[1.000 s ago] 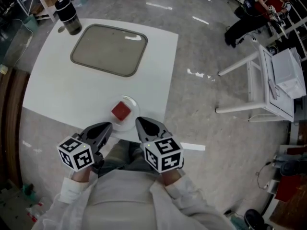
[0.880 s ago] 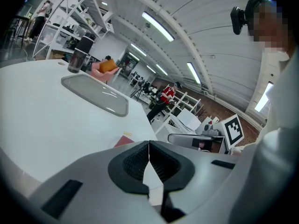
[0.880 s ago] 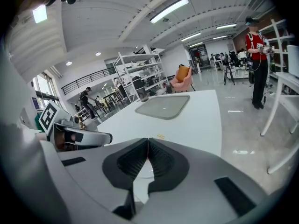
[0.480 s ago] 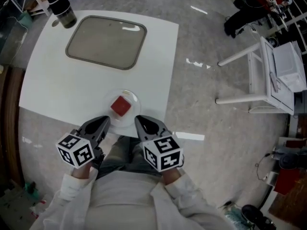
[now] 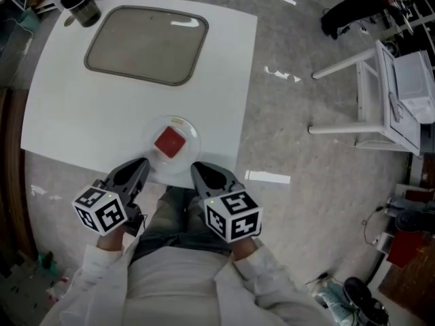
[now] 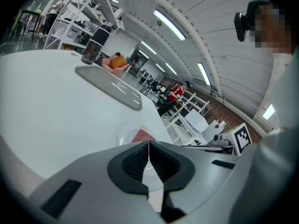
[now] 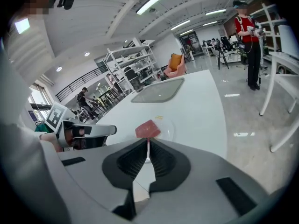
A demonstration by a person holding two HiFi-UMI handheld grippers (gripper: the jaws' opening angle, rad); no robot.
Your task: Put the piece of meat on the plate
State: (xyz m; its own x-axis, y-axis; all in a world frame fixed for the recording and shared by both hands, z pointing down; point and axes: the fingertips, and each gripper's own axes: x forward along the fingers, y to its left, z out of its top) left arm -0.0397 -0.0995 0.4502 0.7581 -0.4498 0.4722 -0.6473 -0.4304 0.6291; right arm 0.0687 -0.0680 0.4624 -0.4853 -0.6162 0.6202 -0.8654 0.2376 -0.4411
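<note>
Right tool drew back; meat sits on seemingly glass plate.

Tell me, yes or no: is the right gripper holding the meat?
No, the right gripper is shut and empty; the meat lies on the plate.

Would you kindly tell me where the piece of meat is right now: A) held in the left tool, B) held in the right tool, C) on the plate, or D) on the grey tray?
C: the piece of meat lies on the plate, while the left tool and right tool are both shut on nothing.
</note>
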